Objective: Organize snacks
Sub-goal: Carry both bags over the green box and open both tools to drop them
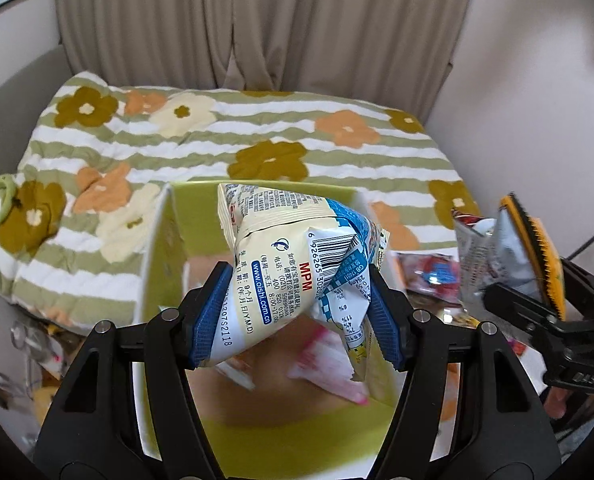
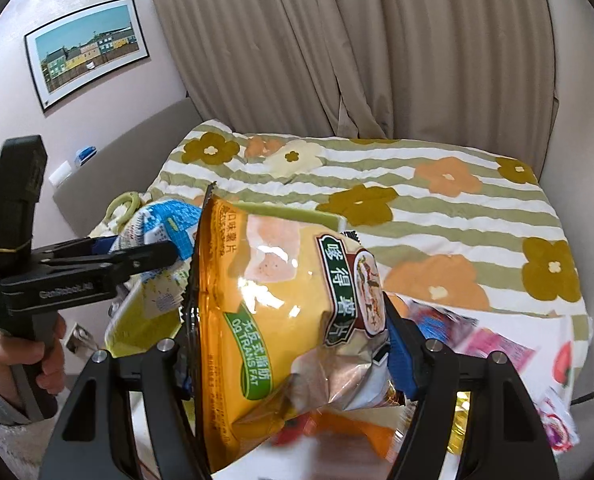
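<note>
Left wrist: left gripper (image 1: 295,312) clamps Oishi snack bag (image 1: 293,264), "www.oishi.com.cn", "MPM", above green box (image 1: 157,248).
Right gripper (image 2: 293,354) clamps orange chip bag (image 2: 265,320), "0g TRANS FAT", over floral blanket's (image 2: 437,216) near edge.

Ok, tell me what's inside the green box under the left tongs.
Inside the green box, below the cream-and-blue snack bag held by the left tongs, lie blurred packets, one pink-and-white. The bag and tongs cover the rest.

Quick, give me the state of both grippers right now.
Left gripper: shut on the cream and blue snack bag, above the green box.
Right gripper: shut on the orange chip bag.
</note>
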Available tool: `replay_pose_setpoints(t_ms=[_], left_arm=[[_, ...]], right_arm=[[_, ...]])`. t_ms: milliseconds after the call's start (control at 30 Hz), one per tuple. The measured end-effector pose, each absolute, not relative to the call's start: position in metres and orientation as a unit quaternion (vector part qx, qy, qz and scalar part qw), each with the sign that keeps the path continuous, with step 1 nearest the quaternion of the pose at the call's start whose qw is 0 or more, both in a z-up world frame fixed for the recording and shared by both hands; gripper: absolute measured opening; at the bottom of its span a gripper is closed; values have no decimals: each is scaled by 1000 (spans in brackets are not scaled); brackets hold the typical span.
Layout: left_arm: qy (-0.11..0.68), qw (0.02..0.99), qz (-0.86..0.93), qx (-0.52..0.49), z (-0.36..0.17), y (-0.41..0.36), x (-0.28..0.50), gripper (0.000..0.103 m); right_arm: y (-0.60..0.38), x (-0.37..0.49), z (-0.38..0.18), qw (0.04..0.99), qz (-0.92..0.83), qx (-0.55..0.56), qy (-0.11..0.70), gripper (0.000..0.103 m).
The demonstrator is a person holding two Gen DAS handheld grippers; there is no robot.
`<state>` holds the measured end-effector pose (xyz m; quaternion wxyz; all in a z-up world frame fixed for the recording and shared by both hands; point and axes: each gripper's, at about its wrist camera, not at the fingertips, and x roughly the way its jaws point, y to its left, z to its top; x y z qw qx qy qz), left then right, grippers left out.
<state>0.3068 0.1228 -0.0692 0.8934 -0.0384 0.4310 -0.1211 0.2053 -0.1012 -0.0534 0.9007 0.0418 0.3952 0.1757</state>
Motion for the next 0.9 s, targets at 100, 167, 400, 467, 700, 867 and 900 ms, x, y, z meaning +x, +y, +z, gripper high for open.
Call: replay_pose_setpoints(t_ms=[100, 167, 400, 467, 700, 867, 900], left_arm=[[443, 887, -123, -34, -87, 135, 334, 62], [450, 884, -123, -30, -97, 140, 344, 62], [454, 887, -86, -10, -120, 146, 363, 103], [461, 884, -81, -9, -123, 148, 360, 103], [485, 872, -59, -14, -132, 155, 333, 103], [494, 868, -43, -28, -136, 161, 328, 103], [495, 868, -39, -28, -137, 162, 327, 103]], right_arm=[[-84, 220, -60, 898, 170, 45, 404, 67], [-75, 229, -66, 895, 167, 47, 411, 67], [-59, 252, -78, 886, 167, 50, 429, 67], [-57, 256, -82, 883, 172, 51, 433, 67], [-46, 279, -92, 872, 205, 43, 443, 67], [-35, 299, -102, 860, 226, 42, 455, 68], [-33, 302, -105, 858, 229, 41, 459, 68]])
